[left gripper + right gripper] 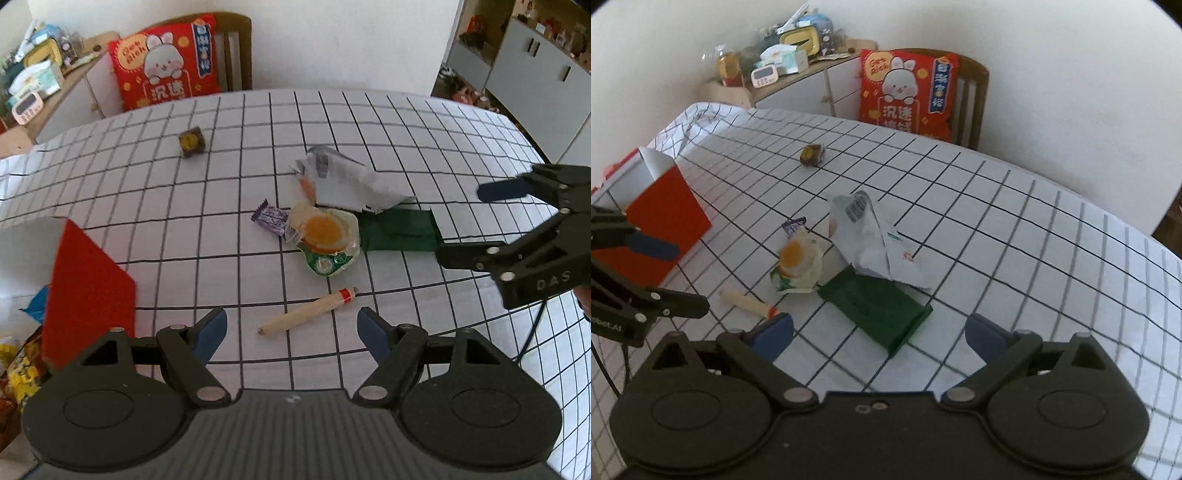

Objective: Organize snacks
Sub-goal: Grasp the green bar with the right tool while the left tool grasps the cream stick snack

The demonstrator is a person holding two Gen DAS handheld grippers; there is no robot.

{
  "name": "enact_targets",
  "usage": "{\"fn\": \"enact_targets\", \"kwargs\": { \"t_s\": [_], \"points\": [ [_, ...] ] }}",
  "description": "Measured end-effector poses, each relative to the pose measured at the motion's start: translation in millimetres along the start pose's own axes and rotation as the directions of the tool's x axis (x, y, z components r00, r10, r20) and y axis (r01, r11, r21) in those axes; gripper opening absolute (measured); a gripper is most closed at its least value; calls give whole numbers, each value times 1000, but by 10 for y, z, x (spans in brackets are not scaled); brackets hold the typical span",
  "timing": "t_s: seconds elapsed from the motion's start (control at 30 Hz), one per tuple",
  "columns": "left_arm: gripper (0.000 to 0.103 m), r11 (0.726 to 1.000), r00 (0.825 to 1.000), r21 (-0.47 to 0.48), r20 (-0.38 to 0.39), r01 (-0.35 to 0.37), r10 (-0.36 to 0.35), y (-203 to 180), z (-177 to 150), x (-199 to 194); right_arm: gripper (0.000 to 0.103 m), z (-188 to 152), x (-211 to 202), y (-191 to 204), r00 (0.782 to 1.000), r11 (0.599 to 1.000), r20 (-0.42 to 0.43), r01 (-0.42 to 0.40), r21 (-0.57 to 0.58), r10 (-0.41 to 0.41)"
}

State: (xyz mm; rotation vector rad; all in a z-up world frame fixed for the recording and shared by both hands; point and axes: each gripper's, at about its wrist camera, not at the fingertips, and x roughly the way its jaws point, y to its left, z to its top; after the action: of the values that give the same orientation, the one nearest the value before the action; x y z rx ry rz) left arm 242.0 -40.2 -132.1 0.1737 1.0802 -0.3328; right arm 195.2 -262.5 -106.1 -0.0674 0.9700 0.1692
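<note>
Snacks lie in a cluster on the checked tablecloth: a sausage stick (308, 312) (748, 302), a jelly cup with an orange top (325, 238) (798, 264), a purple candy (269, 219) (793, 225), a white packet (347, 182) (871, 236) and a green packet (400, 230) (882, 310). A small dark candy (191, 142) (812, 154) lies apart, farther back. My left gripper (291, 334) is open and empty just short of the sausage stick. My right gripper (879, 334) is open and empty over the green packet's near edge.
An open red box (88, 280) (661, 218) stands at the left of the table, with bagged snacks (22, 365) beside it. A chair with a red rabbit cushion (166, 62) (908, 92) stands behind the table. A cluttered cabinet (798, 77) is at the back left.
</note>
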Motion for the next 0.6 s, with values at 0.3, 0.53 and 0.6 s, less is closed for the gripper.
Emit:
{"fn": "enact_targets", "kwargs": {
  "t_s": [0.3,0.53,0.6],
  "points": [
    [77,997,998,74,-56,22,-18,-78,44,309,93,18,399,-1,998,984,-49,-38,-172,30],
    [77,987,997,158,-70,30,-19,-161,50,465,89,57,558,-50,997,983,-59,-58,-176,48],
    [77,985,996,169,-87,36,-21,-168,53,524,87,46,599,-32,997,981,-66,-55,-187,44]
  ]
}}
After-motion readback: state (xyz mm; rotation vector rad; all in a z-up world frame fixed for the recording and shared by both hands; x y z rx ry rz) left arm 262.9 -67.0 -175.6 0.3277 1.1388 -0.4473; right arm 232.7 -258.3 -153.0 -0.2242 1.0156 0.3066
